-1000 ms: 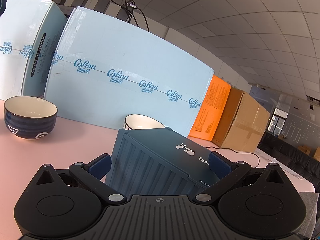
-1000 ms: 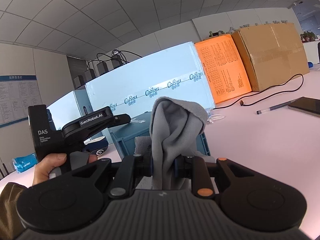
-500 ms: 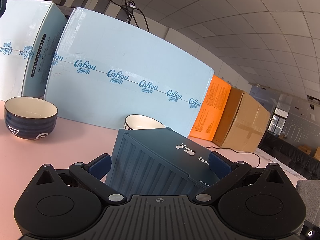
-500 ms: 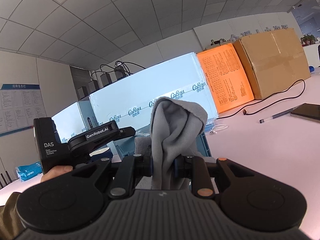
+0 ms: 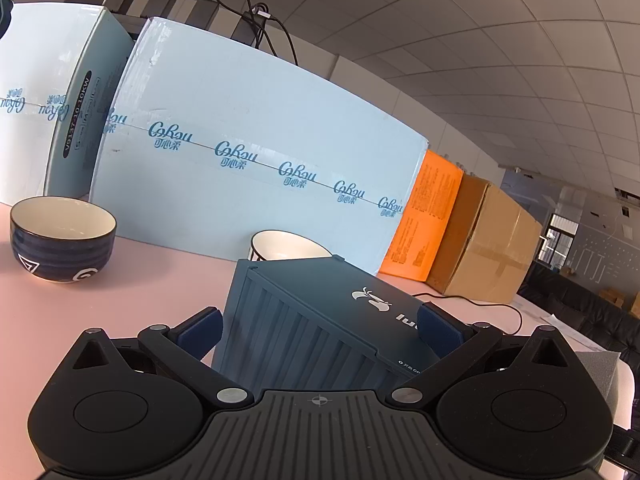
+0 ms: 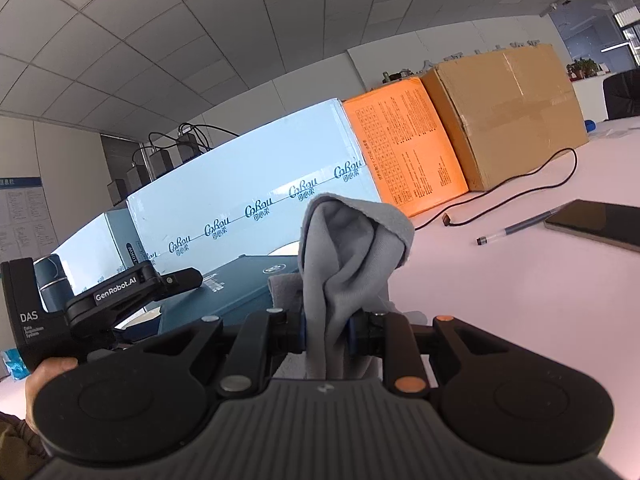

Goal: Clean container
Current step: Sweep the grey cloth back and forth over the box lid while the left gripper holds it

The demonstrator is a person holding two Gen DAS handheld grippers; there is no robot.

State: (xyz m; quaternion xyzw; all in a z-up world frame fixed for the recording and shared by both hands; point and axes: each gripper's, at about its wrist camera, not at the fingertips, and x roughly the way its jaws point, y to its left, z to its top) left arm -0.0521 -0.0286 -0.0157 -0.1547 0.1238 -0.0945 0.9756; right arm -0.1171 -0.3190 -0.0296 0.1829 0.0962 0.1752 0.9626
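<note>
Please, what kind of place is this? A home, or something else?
Most likely an open office or workroom, not a home. A grid of ceiling tiles runs overhead, big shipping cartons line the pink table, and wall notices hang at the left.

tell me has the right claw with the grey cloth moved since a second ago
Yes. The right claw has shifted right: the blue container now sits further left of the grey cloth.

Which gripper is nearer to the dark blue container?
Left. The left gripper straddles the dark blue container; the right gripper, clamping the grey cloth, is beside it.
</note>
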